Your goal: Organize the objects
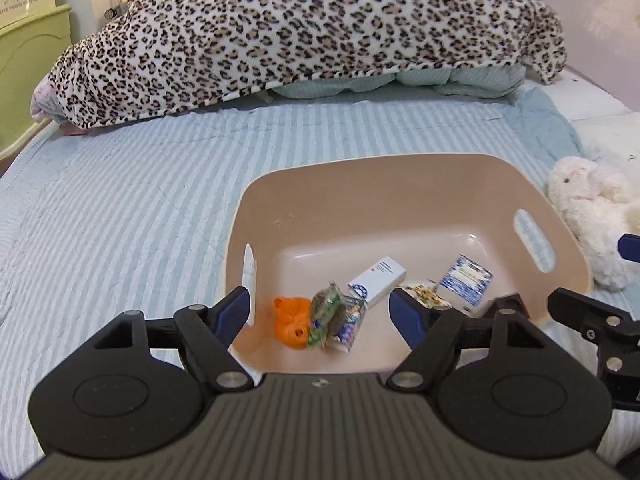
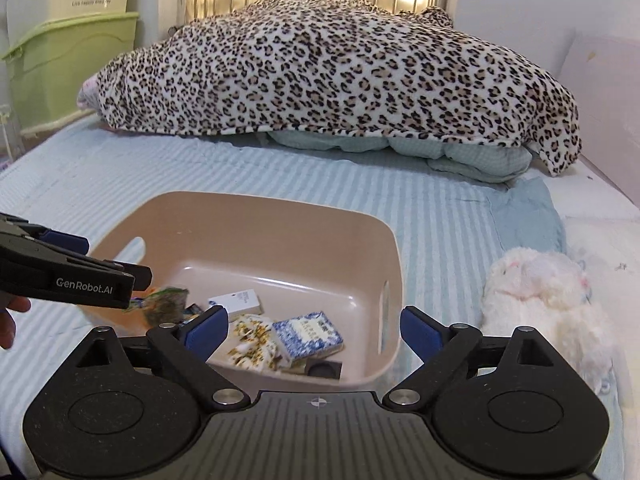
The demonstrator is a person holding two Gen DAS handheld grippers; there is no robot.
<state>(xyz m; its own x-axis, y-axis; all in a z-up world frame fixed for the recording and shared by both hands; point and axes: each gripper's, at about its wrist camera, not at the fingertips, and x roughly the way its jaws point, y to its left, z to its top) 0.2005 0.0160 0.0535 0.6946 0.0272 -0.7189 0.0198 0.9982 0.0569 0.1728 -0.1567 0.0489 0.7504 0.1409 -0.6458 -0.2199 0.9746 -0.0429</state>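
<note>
A beige plastic bin (image 1: pixel 360 184) (image 2: pixel 248 220) sits on the striped bed. Inside lie an orange bag (image 1: pixel 290 322), a green snack packet (image 1: pixel 328 314) (image 2: pixel 166 302), a white box (image 1: pixel 378 280) (image 2: pixel 236 300), a blue patterned box (image 1: pixel 466 284) (image 2: pixel 308 334), a yellow-flecked packet (image 2: pixel 254 342) and a small black object (image 2: pixel 322 369). My left gripper (image 1: pixel 320 316) is open and empty above the bin's near edge. My right gripper (image 2: pixel 314 328) is open and empty over the bin's near right corner. A white plush toy (image 1: pixel 592 204) (image 2: pixel 548 300) lies right of the bin.
A leopard-print blanket (image 1: pixel 304 28) (image 2: pixel 332 68) covers a pile of bedding at the back. A green storage box (image 2: pixel 68 52) stands at the far left. A pale blue cloth (image 2: pixel 524 220) lies behind the plush toy. The wall runs along the right.
</note>
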